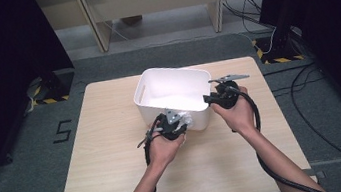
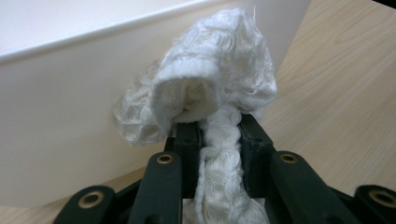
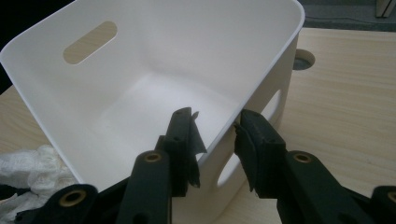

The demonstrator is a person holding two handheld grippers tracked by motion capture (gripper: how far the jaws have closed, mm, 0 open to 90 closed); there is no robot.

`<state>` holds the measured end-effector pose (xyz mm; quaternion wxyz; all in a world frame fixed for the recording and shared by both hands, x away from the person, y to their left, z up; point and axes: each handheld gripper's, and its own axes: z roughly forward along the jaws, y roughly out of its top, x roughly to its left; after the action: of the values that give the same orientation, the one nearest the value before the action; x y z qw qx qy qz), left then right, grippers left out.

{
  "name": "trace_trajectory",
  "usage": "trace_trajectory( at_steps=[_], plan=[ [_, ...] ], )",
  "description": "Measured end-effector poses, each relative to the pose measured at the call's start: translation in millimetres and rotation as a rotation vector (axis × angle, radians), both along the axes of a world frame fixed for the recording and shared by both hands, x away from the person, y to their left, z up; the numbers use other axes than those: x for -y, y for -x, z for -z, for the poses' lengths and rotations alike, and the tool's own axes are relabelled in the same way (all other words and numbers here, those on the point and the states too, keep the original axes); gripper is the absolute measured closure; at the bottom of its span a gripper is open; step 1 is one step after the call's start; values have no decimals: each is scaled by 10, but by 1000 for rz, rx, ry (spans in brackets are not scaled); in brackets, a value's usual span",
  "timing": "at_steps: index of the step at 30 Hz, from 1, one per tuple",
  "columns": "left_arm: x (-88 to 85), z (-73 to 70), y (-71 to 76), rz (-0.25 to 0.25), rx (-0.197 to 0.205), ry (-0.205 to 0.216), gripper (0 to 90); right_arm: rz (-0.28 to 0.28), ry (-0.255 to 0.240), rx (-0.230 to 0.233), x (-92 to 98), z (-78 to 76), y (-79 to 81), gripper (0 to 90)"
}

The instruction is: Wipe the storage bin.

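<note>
A white plastic bin [image 1: 153,80] with handle slots stands on the wooden table [image 1: 116,154]. My left gripper [image 1: 186,122] is just outside the bin's near wall [image 2: 56,116], shut on a fluffy white cloth [image 2: 210,79] that bulges out above its jaws. The same cloth [image 3: 32,170] shows at the lower left of the right gripper view. My right gripper [image 1: 208,100] sits at the bin's near right corner. Its jaws straddle the rim [image 3: 261,79], one inside and one outside, and close on it [image 3: 215,135]. The inside of the bin looks bare.
A round cable hole [image 3: 303,58] lies in the tabletop beyond the bin. Bare wood stretches to the left and front of the bin. Cables trail from both grippers back along the forearms. Past the table are grey floor, dark curtains and wooden furniture legs.
</note>
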<state>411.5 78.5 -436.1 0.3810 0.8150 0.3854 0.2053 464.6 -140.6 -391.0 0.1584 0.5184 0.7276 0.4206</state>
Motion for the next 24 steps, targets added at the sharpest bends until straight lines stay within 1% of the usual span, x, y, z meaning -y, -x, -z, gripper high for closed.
trace_trajectory(
  at_steps=[7,14,18,23,24],
  plan=[
    [19,48,-7,2,-7,-9,730,0,1,-1,-2,-1,1,663],
    [33,85,-9,4,-13,-9,729,-1,1,1,-1,0,0,663],
    [42,112,-12,9,-16,-19,730,0,3,1,-3,-1,2,663],
    [50,139,-21,8,-19,-15,730,0,1,1,-1,0,0,662],
    [47,145,-22,11,-21,-21,730,0,0,0,0,0,-2,662]
  ],
)
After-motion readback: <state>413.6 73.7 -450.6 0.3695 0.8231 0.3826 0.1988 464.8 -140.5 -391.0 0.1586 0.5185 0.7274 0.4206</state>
